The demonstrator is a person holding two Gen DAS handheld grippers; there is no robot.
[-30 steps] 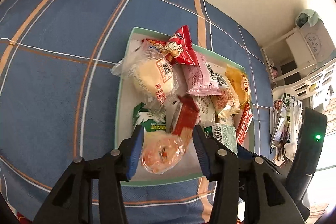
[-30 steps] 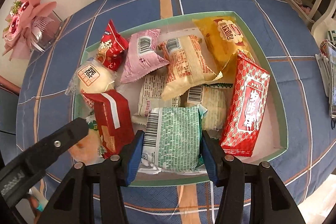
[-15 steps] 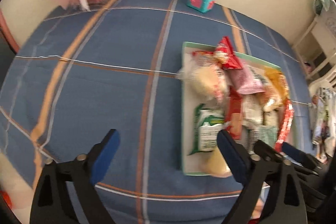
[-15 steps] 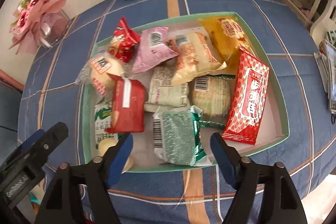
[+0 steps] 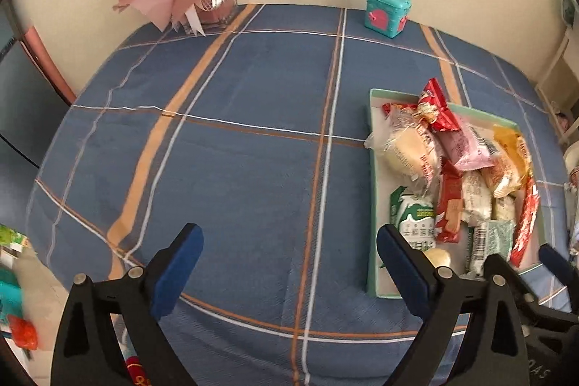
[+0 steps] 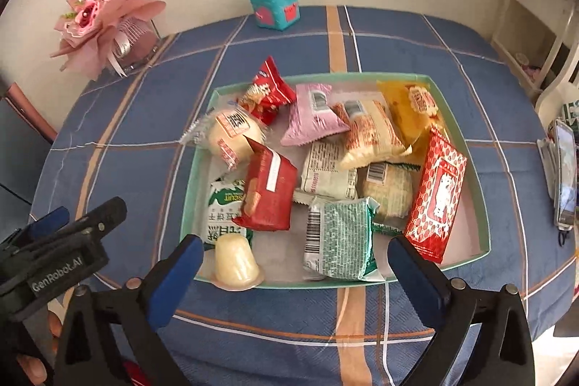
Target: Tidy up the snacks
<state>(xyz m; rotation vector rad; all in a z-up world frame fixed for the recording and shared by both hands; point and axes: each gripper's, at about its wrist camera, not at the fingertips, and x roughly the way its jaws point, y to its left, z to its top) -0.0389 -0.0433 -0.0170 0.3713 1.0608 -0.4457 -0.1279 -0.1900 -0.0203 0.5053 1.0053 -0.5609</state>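
Both tongs, left (image 5: pixel 287 268) and right (image 6: pixel 295 275), gape empty near the snack tray (image 6: pixel 483 205)

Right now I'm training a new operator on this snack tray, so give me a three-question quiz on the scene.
1. True or false: the left gripper holds a snack.
2. Which lies at the tray's near edge beside the jelly cup? A green packet B purple packet C yellow packet
3. Fill in: the teal box stands on the ____, outside the tray.

Key: 1 false; 2 A; 3 tablecloth.
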